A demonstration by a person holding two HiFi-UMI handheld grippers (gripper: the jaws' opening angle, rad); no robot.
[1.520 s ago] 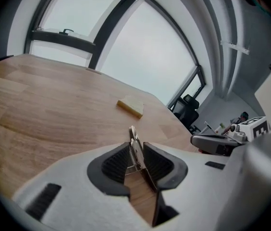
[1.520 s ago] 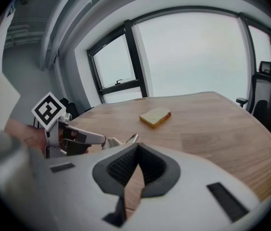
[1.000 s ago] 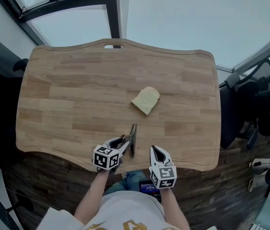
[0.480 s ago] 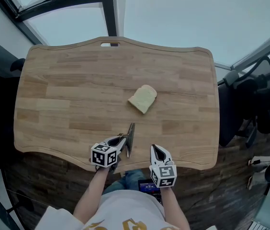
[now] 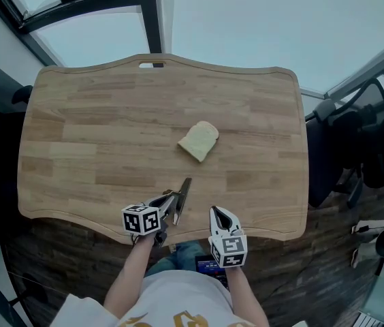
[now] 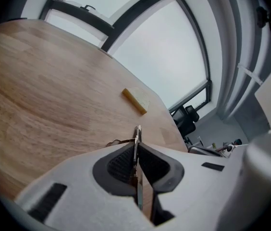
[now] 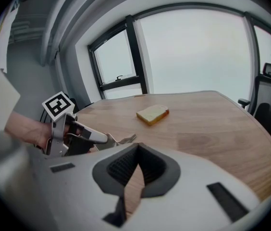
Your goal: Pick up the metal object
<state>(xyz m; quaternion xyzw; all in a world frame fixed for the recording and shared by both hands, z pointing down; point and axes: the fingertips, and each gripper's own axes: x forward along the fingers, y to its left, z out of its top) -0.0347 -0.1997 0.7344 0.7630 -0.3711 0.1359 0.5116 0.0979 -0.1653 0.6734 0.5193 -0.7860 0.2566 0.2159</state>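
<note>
A thin metal utensil (image 5: 183, 194) lies slanted near the front edge of the wooden table (image 5: 97, 128). My left gripper (image 5: 169, 207) has its jaws closing on the utensil's handle. In the left gripper view the flat metal strip (image 6: 137, 134) stands on edge between the ribbed pads, which press on it, at my left gripper (image 6: 136, 153). The right gripper view shows the utensil's pronged end (image 7: 126, 139) sticking out past the left gripper (image 7: 107, 139). My right gripper (image 5: 220, 217) hovers just right of it, shut and holding nothing (image 7: 136, 147). A slice of bread (image 5: 198, 140) lies mid-table.
The bread (image 6: 136, 100) (image 7: 153, 113) is the only other thing on the table. Dark office chairs (image 5: 359, 148) stand off the right edge. A dark window frame (image 5: 144, 12) runs behind the far edge. Both grippers hang over the near edge.
The left gripper's jaws have closed onto the utensil, which now slants with its handle end drawn left. The right gripper has barely moved.
</note>
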